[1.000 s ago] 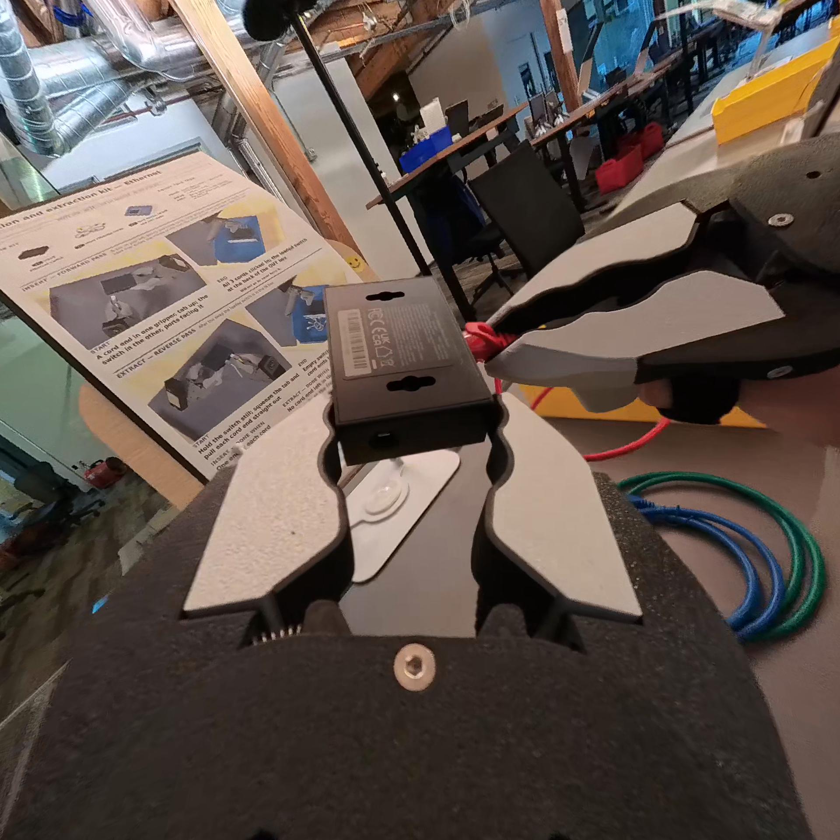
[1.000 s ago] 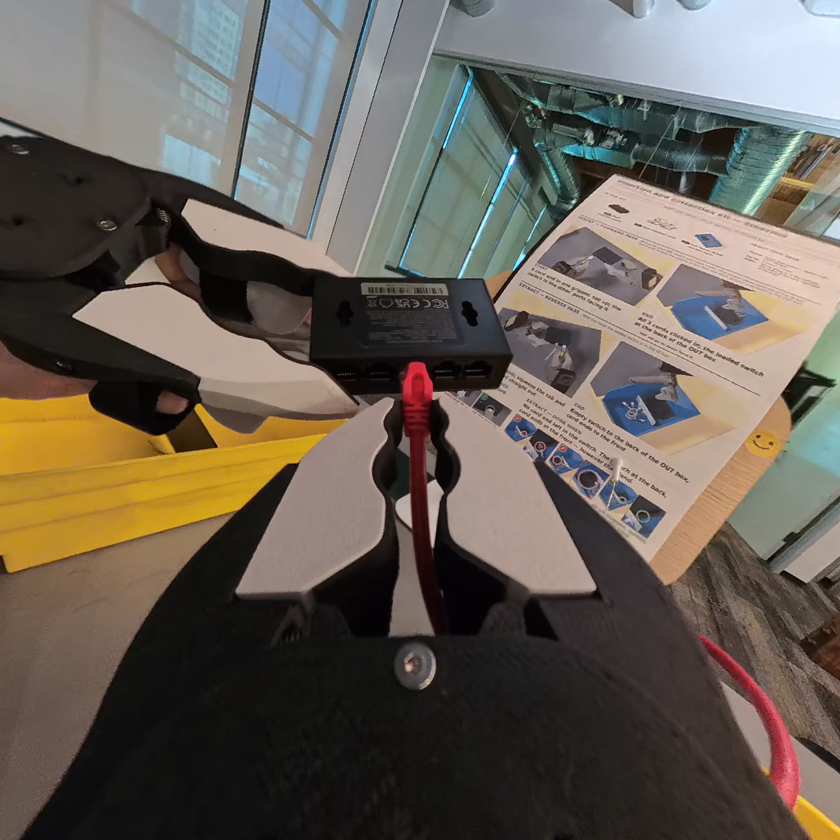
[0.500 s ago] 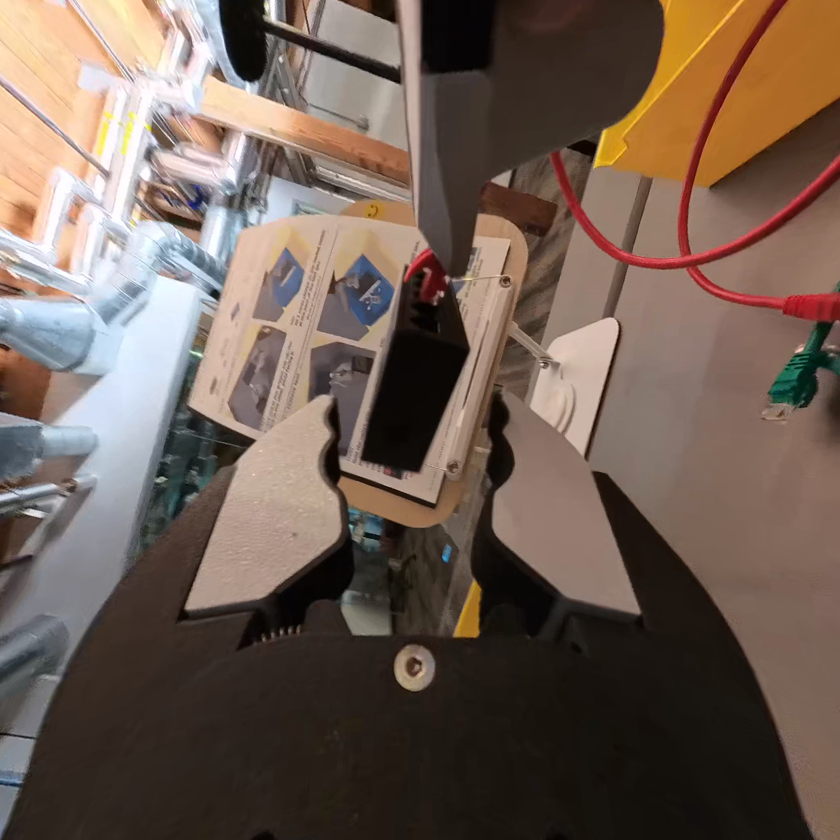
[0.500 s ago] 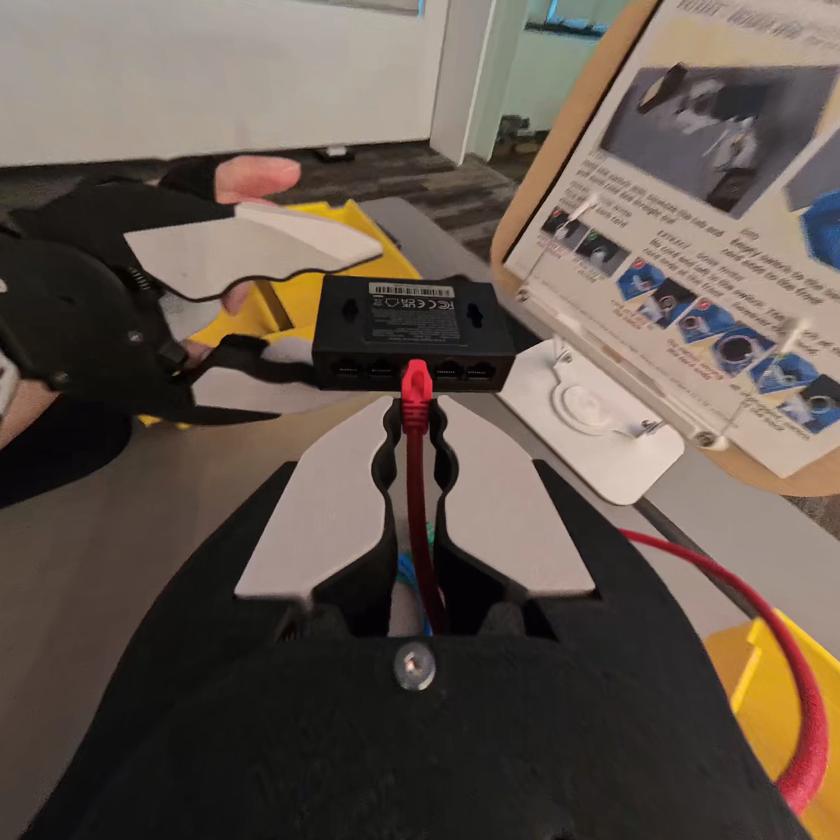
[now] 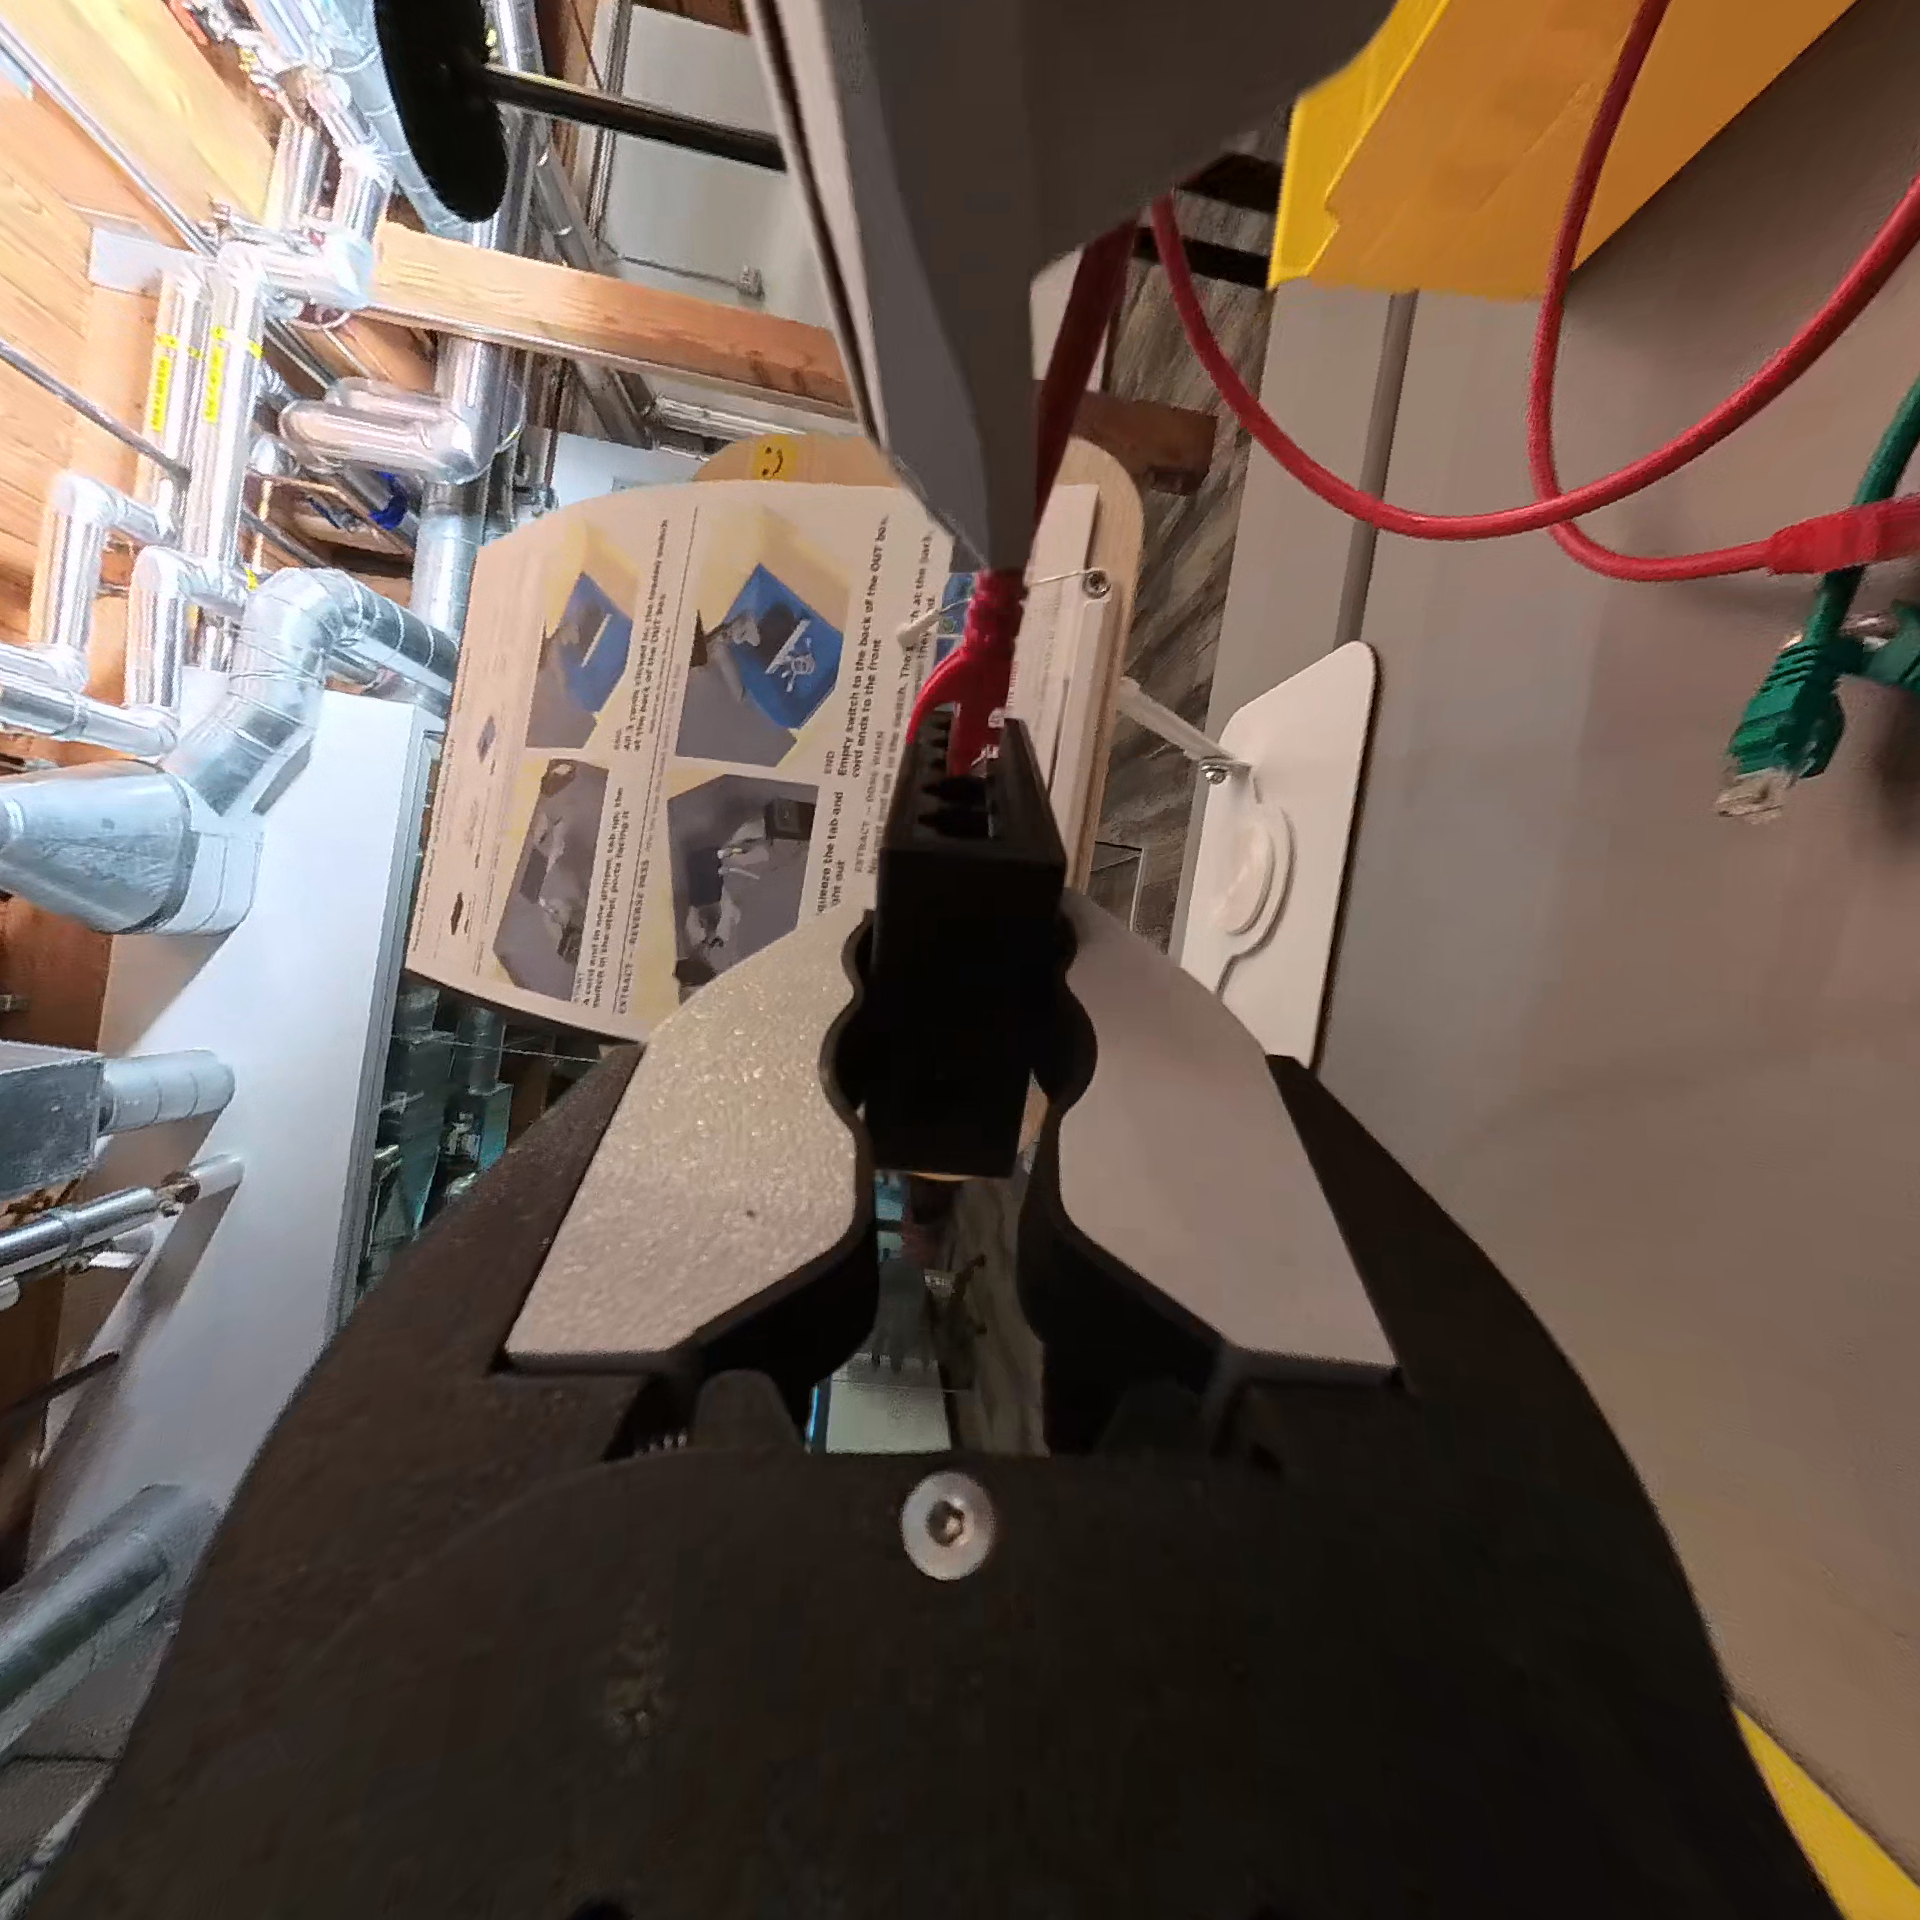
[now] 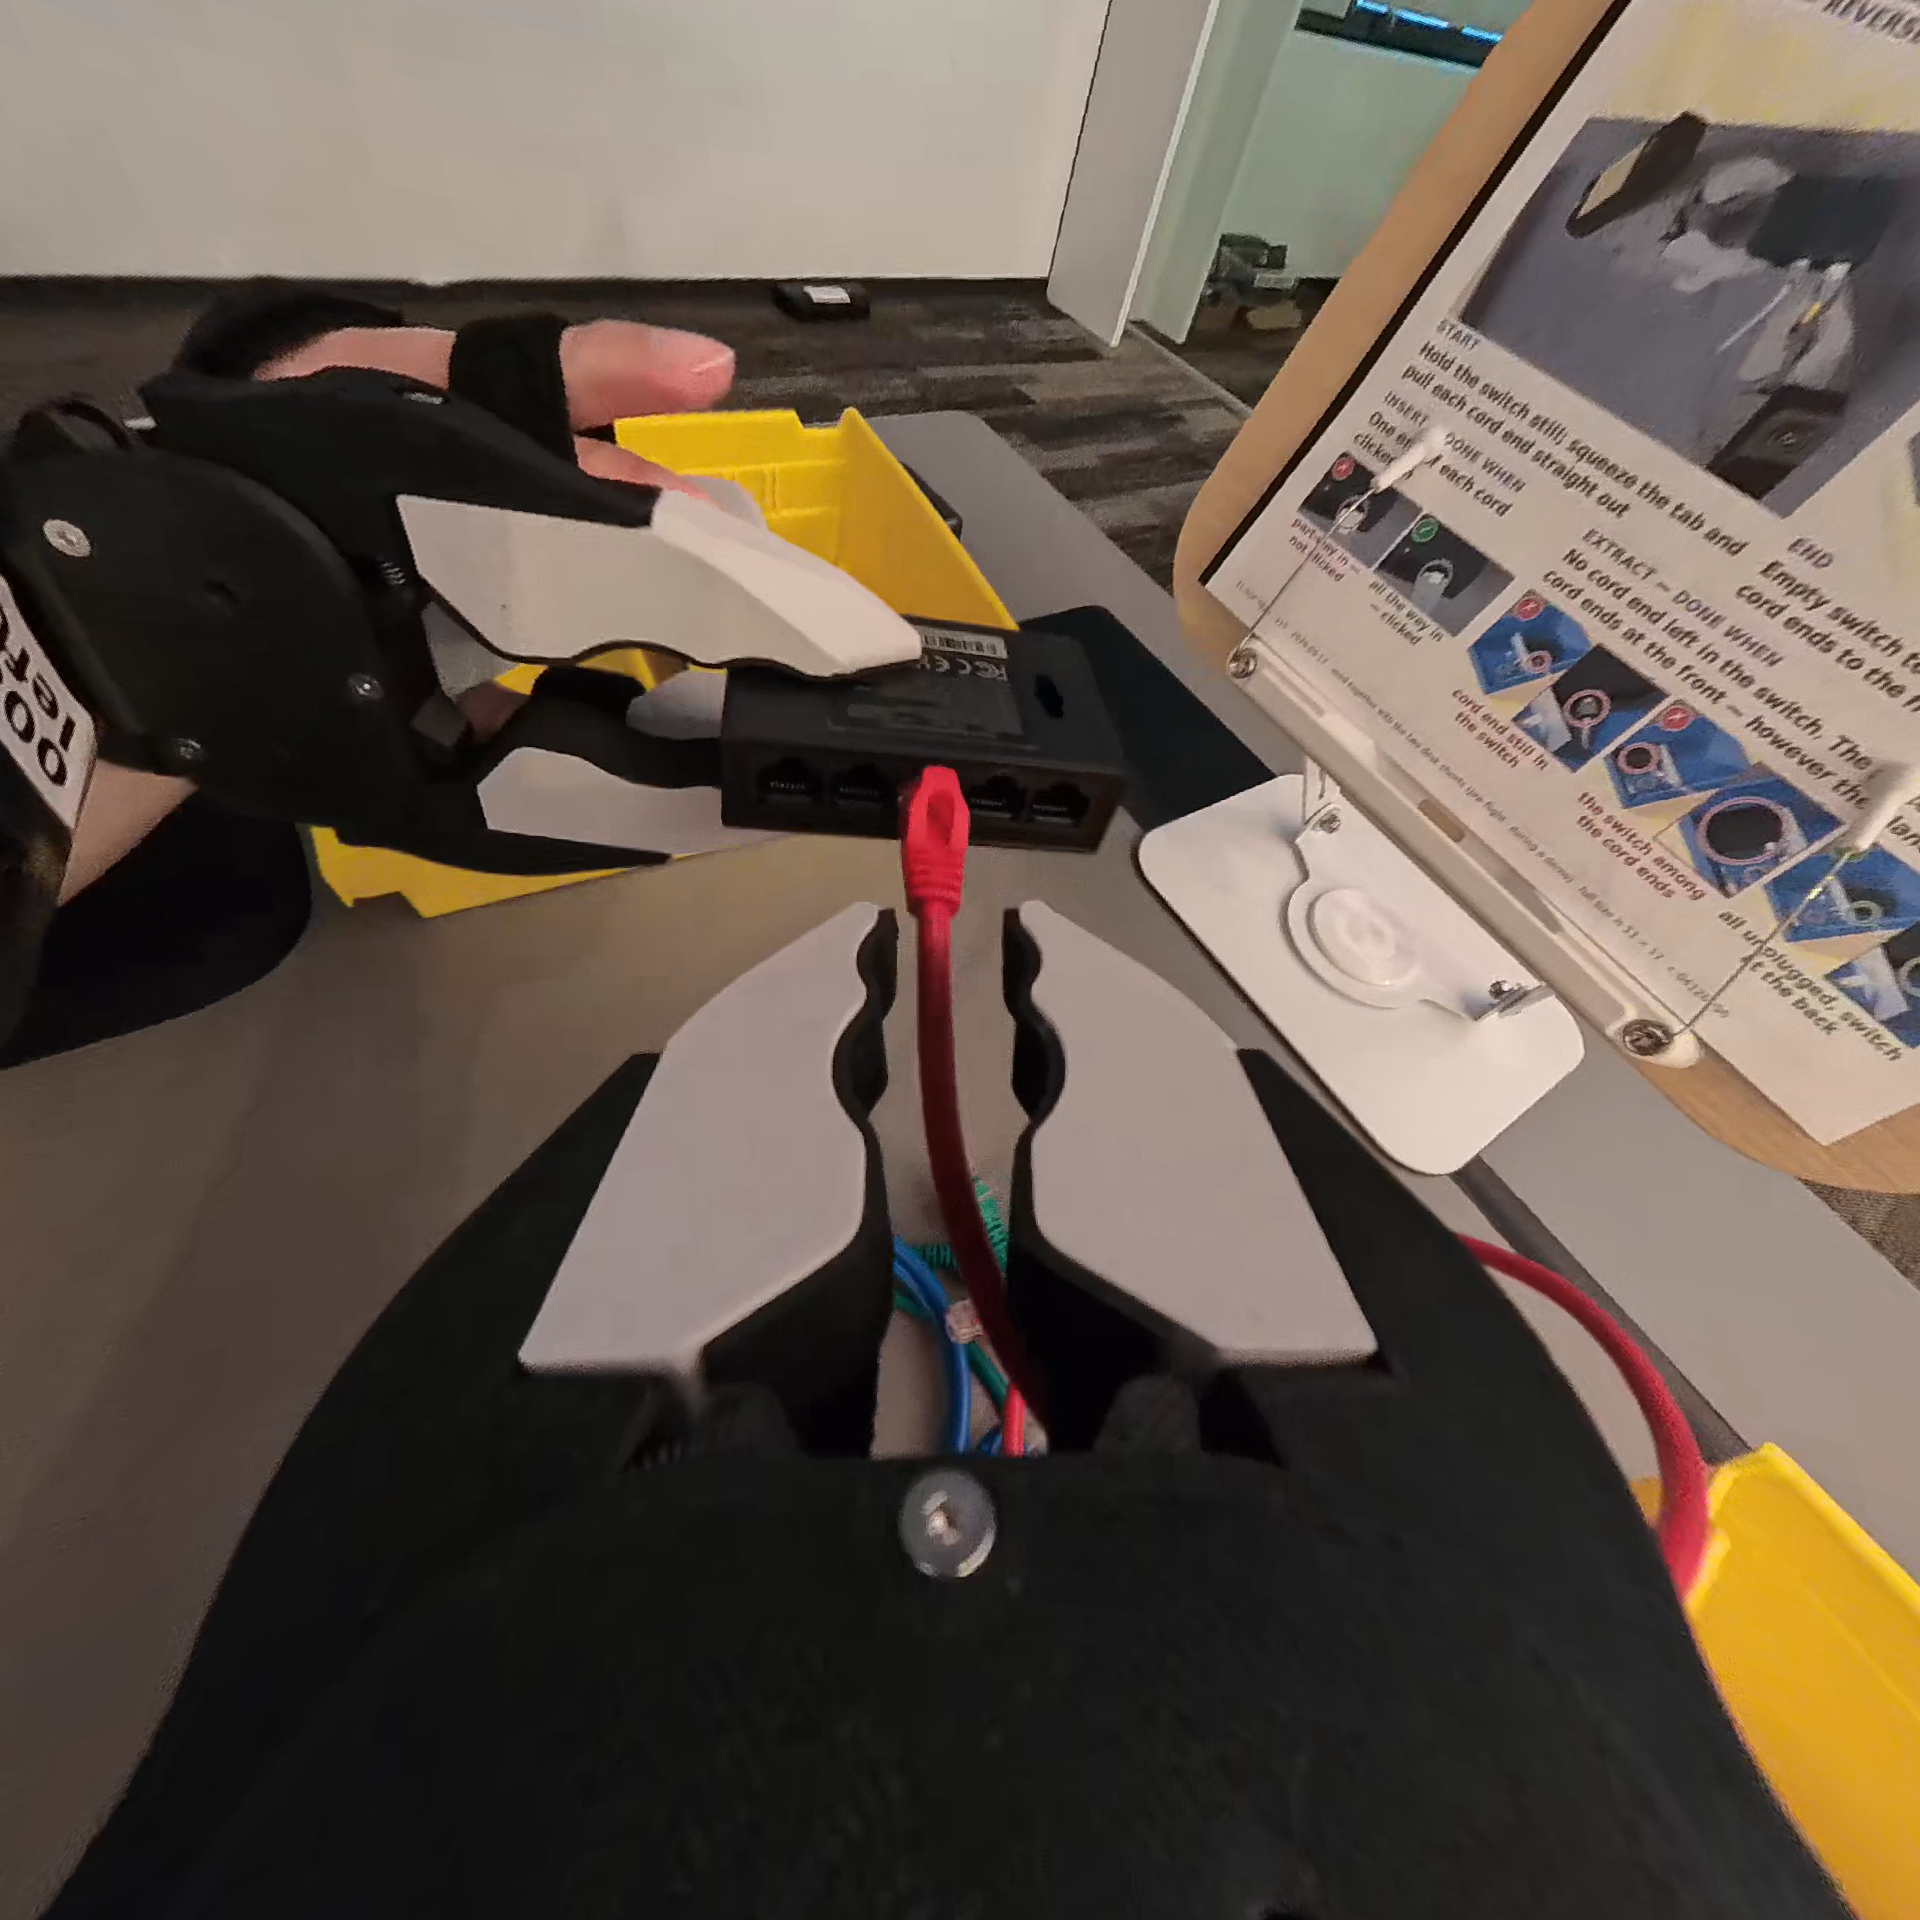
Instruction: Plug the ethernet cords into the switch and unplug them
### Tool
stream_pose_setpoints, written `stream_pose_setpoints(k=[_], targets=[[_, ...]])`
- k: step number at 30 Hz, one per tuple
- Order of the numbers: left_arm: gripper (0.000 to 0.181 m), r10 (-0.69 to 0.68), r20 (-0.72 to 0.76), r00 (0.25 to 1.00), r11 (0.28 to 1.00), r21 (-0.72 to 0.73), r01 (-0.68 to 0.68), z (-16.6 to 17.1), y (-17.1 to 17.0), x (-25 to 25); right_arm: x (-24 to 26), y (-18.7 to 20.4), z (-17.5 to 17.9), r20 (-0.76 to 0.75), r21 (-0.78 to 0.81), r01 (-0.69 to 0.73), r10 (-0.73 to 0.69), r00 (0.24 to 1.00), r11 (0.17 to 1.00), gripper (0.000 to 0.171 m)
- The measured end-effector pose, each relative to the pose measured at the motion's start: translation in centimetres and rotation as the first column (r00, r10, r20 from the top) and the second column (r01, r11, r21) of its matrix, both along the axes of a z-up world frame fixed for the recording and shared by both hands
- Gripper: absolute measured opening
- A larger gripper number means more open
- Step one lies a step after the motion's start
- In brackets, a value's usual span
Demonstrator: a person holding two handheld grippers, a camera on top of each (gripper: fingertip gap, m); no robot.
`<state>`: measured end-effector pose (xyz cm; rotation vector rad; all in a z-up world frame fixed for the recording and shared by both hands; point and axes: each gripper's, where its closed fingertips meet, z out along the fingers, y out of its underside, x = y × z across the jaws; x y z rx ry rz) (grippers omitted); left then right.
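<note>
The black switch (image 6: 914, 727) is held level above the grey table, ports facing my right gripper. My left gripper (image 5: 961, 935) is shut on the switch (image 5: 961, 997), one finger on its top face and one beneath; it shows at the left of the right wrist view (image 6: 790, 727). A red cord (image 6: 940, 1039) has its plug (image 6: 935, 821) in the middle port. My right gripper (image 6: 940, 925) is open just behind the plug, and the cord runs loose between its fingers. In the left wrist view the red plug (image 5: 977, 675) sits in the switch, and a right finger (image 5: 935, 260) looms above.
A yellow bin (image 6: 790, 488) stands behind the switch, another (image 6: 1829, 1621) at my right. An instruction board (image 6: 1662, 520) on a white stand base (image 6: 1371, 966) stands to the right. Green (image 5: 1777, 727) and red (image 5: 1839, 540) loose plugs and blue cord (image 6: 935, 1340) lie on the table. Tip to tip, the grippers are about 6 cm apart.
My left gripper let go of the switch, rolled over, and has closed on it again across its flat faces. My right gripper has opened, releasing the plugged red cord, and backed off slightly.
</note>
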<state>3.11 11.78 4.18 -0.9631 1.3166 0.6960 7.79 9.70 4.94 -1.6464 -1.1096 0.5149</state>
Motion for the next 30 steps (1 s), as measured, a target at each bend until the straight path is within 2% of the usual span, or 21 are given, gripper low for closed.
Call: stream_pose_setpoints(k=[4,8,14,21,24,26,28,30], targets=[[0.027,0.019,0.007,1.0,1.0,0.012,-0.02,0.6,0.2,-0.8,0.1,-0.3,1.2,-0.045,0.043,-0.019,0.021,0.999,0.999,0.022],[0.027,0.034,0.02,0.999,0.999,0.015,-0.034,1.0,0.3,-1.4,0.4,-1.1,3.3,-0.083,0.156,-0.016,0.03,0.996,0.988,0.023],[0.027,0.053,0.041,0.998,0.998,0.02,-0.054,1.8,0.4,-2.4,1.0,-4.6,7.9,-0.181,0.291,-0.031,0.087,0.98,0.956,0.022],[0.027,0.045,0.062,0.997,0.999,0.026,-0.047,2.4,0.2,-2.7,2.3,-7.4,9.4,-0.136,0.339,-0.009,0.059,0.989,0.941,0.022],[0.027,0.053,0.071,0.996,0.998,0.032,-0.056,2.7,0.3,-3.2,2.6,-8.0,8.5,-0.133,0.297,0.003,0.039,0.99,0.955,0.022],[0.027,0.066,0.083,0.994,0.997,0.028,-0.069,3.0,0.4,-3.9,2.5,-7.9,6.6,-0.139,0.244,0.03,0.005,0.99,0.969,0.021],[0.027,0.077,0.1,0.992,0.996,0.032,-0.081,3.5,0.5,-4.6,2.1,-7.7,2.7,-0.135,0.163,0.045,-0.023,0.991,0.986,0.019],[0.027,0.082,0.116,0.99,0.996,0.036,-0.087,4.0,0.5,-5.0,1.8,-7.0,-2.9,-0.076,0.054,0.076,-0.072,0.995,0.996,0.018]])
